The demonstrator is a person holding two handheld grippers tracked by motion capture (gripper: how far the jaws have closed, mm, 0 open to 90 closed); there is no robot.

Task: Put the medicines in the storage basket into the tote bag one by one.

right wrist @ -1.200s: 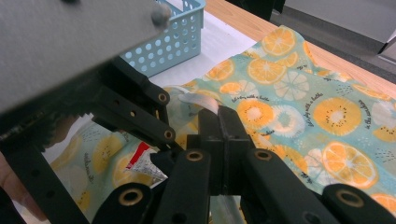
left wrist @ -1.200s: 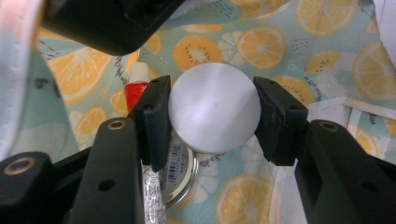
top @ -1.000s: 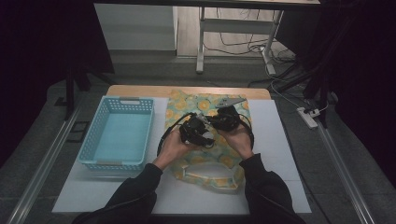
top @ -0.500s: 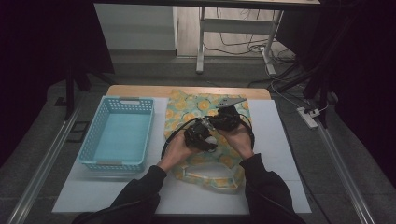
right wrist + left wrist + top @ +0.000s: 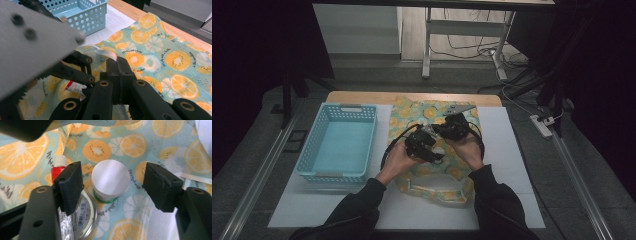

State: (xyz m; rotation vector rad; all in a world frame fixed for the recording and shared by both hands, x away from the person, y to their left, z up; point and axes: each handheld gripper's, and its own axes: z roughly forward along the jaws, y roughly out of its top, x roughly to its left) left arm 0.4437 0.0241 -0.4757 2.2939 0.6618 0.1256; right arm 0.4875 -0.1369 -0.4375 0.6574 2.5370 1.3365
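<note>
A fruit-print pouch (image 5: 412, 112) lies on the white mat. My right gripper (image 5: 453, 128) is shut on the pouch's pale rim strip (image 5: 106, 53) and holds that edge up. My left gripper (image 5: 424, 145) sits close beside it. In the left gripper view my left gripper (image 5: 113, 180) is open over the pouch fabric (image 5: 100, 150), with one jaw on each side of a white-lidded jar (image 5: 110, 178) that has a green band. A red tube (image 5: 57, 168) and a round tin (image 5: 86, 216) with a barcode label lie next to the jar, partly hidden by the left jaw.
An empty light-blue perforated basket (image 5: 347, 107) stands left of the pouch, also seen as the basket (image 5: 82, 15) in the right gripper view. The white mat (image 5: 507, 165) covers the wooden table (image 5: 362, 96). Cables and table legs are on the floor beyond.
Both hands have drawn slightly toward the person. The left gripper has moved closer to the right one over the pouch.
</note>
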